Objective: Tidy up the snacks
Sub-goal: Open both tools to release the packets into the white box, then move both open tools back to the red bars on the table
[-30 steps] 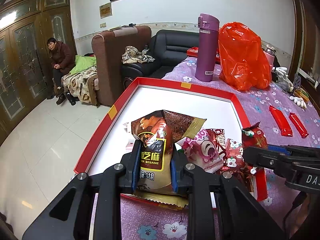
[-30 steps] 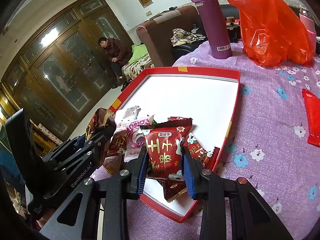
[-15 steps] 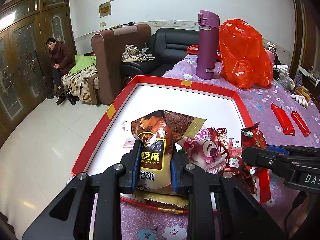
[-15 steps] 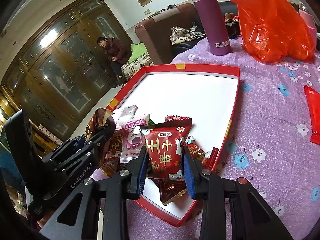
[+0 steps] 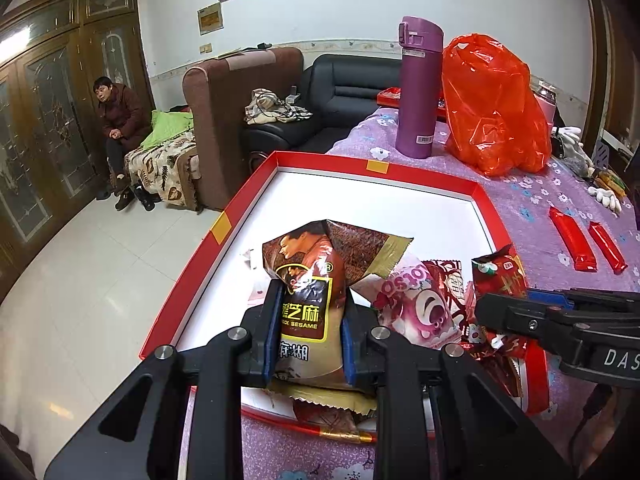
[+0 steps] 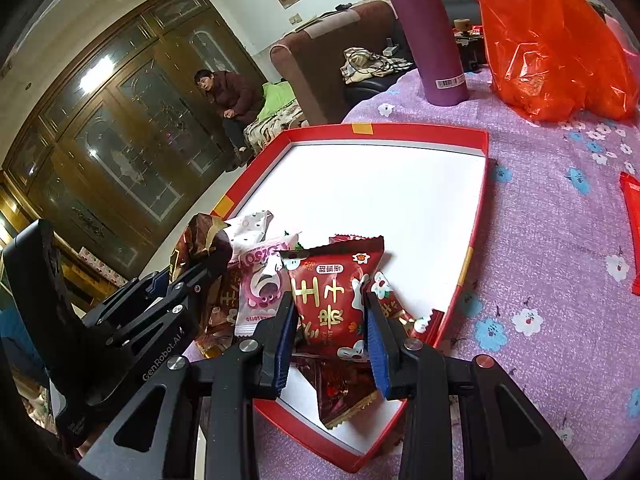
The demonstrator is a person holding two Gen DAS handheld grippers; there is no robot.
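Snacks crowd the red tray's (image 5: 436,176) near edge, each hand-held gripper clamping one packet; far half bare.

A purple flask (image 5: 419,88) stood upright on the flowered desk (image 5: 528,204), just beside an orange plastic bag (image 5: 494,108). Beyond it were a black sofa (image 5: 340,96) and a brown armchair (image 5: 236,92). A person (image 5: 118,120) sat by the wooden doors (image 5: 48,112).
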